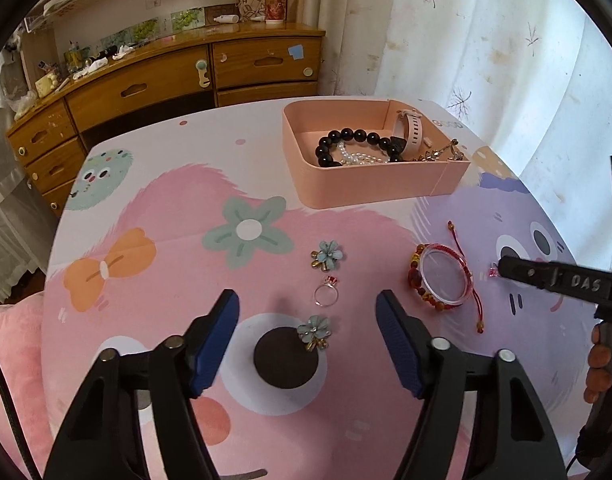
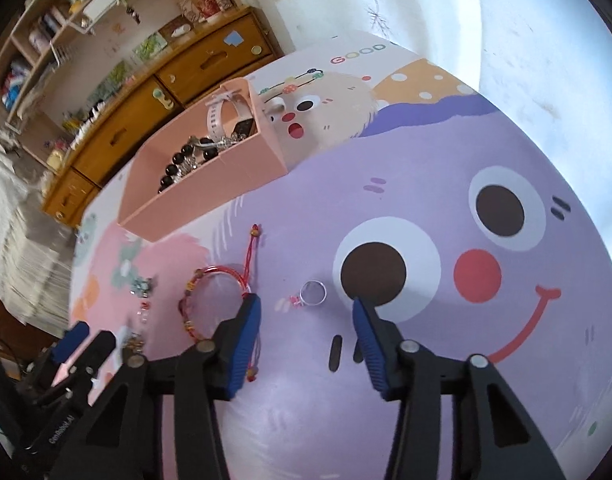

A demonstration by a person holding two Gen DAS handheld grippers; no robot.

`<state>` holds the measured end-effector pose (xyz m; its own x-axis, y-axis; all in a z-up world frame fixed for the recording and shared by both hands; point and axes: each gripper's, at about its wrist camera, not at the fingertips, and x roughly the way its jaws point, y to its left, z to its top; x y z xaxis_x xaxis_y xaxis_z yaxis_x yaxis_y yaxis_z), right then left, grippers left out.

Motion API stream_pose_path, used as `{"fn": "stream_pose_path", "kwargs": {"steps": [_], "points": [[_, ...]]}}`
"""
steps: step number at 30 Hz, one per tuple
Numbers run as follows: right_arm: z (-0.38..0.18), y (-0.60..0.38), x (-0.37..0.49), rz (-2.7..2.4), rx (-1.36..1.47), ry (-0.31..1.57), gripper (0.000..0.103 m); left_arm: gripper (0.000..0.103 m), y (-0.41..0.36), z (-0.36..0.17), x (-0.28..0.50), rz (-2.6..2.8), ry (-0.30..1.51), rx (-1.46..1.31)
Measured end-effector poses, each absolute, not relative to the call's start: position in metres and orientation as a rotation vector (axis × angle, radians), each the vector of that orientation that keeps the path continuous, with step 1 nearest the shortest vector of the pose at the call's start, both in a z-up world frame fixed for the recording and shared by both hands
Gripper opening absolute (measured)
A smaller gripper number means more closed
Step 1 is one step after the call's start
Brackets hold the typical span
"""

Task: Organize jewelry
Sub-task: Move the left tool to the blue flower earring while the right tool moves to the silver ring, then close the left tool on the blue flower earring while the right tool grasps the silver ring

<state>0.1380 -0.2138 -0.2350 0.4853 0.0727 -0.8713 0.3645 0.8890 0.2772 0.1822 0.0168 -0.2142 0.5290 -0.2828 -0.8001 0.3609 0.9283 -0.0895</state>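
A pink box [image 1: 370, 188] holds a black bead bracelet [image 1: 358, 136], pearls and a white watch [image 1: 410, 128]; the box also shows in the right wrist view [image 2: 193, 196]. On the mat lie two blue flower earrings [image 1: 326, 256] [image 1: 314, 332], a silver ring with a red stone [image 1: 326, 294] and a red cord bracelet [image 1: 442, 280]. My left gripper [image 1: 308, 312] is open above the ring and the near earring. My right gripper [image 2: 306, 308] is open around a second silver ring [image 2: 313, 293], with the red bracelet [image 2: 213, 300] by its left finger.
A cartoon-print mat [image 1: 185, 220] covers the round table. A wooden dresser [image 1: 165, 80] with clutter stands beyond the table. A white curtain [image 1: 486, 40] hangs at the back right. The right gripper's body [image 1: 558, 280] shows at the right edge of the left wrist view.
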Motion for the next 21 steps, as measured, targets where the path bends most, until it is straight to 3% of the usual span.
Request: {"fn": "stream_pose_path", "kwargs": {"steps": [5, 7, 12, 14, 19, 21], "points": [[-0.24, -0.204, 0.146, -0.216, 0.358, 1.106, 0.038, 0.055, 0.014, -0.221, 0.186, -0.373, 0.948, 0.078], [-0.24, -0.203, 0.148, -0.221, 0.332, 1.104, 0.035, 0.043, 0.013, -0.223, 0.187, -0.373, 0.952, 0.073], [-0.241, -0.198, 0.153, -0.236, 0.246, 1.118, 0.022, 0.04, 0.012, -0.229, 0.187, -0.388, 0.979, 0.034], [-0.241, -0.196, 0.154, -0.234, 0.216, 1.12, 0.022, 0.038, 0.013, -0.231, 0.185, -0.388, 0.987, 0.022], [-0.241, -0.191, 0.155, -0.22, 0.175, 1.12, 0.021, 0.015, 0.014, -0.238, 0.182, -0.377, 0.997, 0.021], [-0.241, -0.193, 0.155, -0.214, 0.19, 1.121, 0.021, 0.013, 0.015, -0.239, 0.181, -0.375, 0.997, 0.02]]}}
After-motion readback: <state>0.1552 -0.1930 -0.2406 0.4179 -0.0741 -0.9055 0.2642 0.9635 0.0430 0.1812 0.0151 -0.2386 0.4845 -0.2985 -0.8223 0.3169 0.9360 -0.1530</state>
